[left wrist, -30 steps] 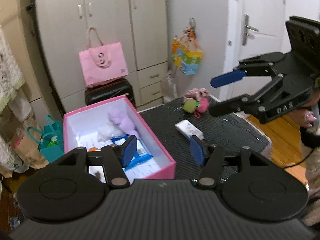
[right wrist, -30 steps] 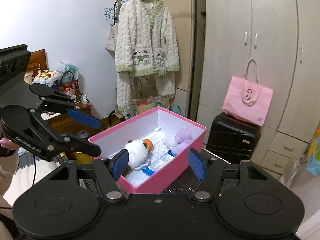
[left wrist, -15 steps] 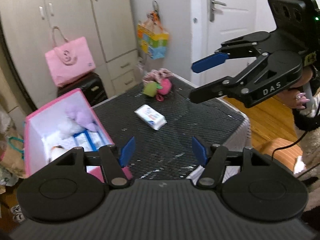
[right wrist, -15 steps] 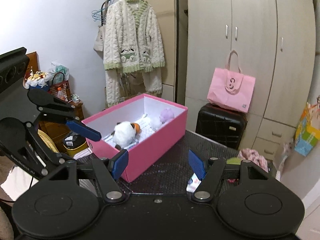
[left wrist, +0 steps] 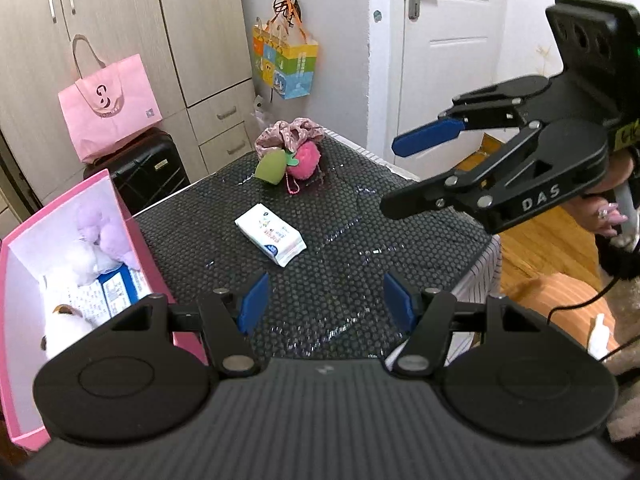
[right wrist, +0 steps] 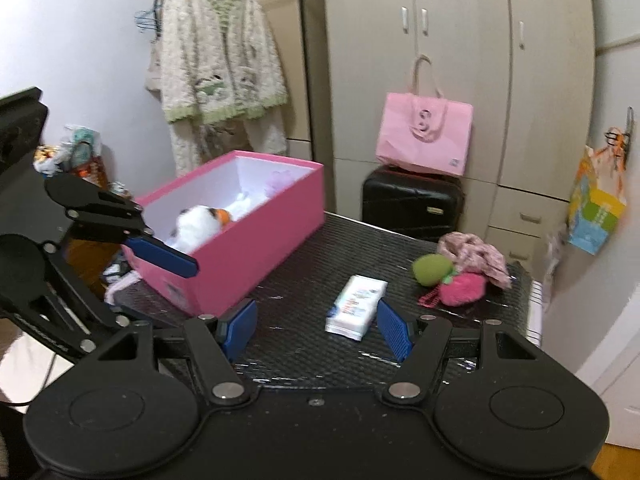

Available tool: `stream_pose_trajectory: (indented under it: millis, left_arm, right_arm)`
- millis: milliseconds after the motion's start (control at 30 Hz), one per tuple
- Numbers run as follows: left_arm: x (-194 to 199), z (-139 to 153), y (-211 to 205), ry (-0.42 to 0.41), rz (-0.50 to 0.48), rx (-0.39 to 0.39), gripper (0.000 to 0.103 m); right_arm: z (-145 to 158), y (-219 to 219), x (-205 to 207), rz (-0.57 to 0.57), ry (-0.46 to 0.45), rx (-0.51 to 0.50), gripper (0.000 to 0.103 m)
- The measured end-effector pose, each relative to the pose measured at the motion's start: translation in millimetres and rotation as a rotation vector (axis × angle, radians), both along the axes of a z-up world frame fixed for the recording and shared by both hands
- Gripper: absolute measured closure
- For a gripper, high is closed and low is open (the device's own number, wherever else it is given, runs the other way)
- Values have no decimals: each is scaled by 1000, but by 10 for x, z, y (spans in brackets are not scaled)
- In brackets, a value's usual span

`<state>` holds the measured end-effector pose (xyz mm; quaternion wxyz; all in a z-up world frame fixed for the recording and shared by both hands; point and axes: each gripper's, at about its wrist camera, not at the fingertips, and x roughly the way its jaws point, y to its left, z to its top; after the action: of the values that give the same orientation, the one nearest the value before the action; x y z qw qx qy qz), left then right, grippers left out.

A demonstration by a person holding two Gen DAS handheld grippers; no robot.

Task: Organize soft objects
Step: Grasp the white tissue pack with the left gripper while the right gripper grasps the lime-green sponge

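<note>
Both grippers, left (left wrist: 326, 306) and right (right wrist: 316, 330), hover spread and empty above a dimpled black table (left wrist: 360, 216); fuzzy plush toys (right wrist: 452, 278) crowd its far edge beside a glossy tissue pack (right wrist: 356, 306).

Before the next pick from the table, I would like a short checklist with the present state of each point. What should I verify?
1. Right gripper open and empty: ok.
2. Left gripper open and empty: ok.
3. Tissue pack lies free on the black mat, nothing on top of it: ok.
4. Pink box has room left; the white plush and purple plush fill only part of it: ok.
5. Green plush, pink plush and floral cloth are apart from each other: not ok, they touch in one heap.
6. The pink bead chain is tied to a plush: cannot tell.
</note>
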<state>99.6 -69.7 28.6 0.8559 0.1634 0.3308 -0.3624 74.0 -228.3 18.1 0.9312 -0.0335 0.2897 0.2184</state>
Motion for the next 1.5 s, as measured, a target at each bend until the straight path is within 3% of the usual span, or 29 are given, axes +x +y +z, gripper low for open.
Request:
stream_pose_trajectory:
  millis: [267,633,800,1100,1500]
  left_arm:
    - [215,-149,-110,-52,70,-85,41]
    - [550,-482,-298,-54,208,-188,41]
    - [698,-692,-389,-62,281,-180,41]
    - [1021,-1051,-603,-62,368,-153,41]
    - [1269,-1257,-754,-44,389,-95,42]
  right_arm:
    - [-216,-250,321,-4,21,74,32]
    - [-422,-391,763,-44,-59,95,31]
    - [-530,-350,947,-58,-86,42,32]
    - [-686,-317,1401,-85,-32,5,32]
    - [-879,-136,1825,-87,-60,-140,32]
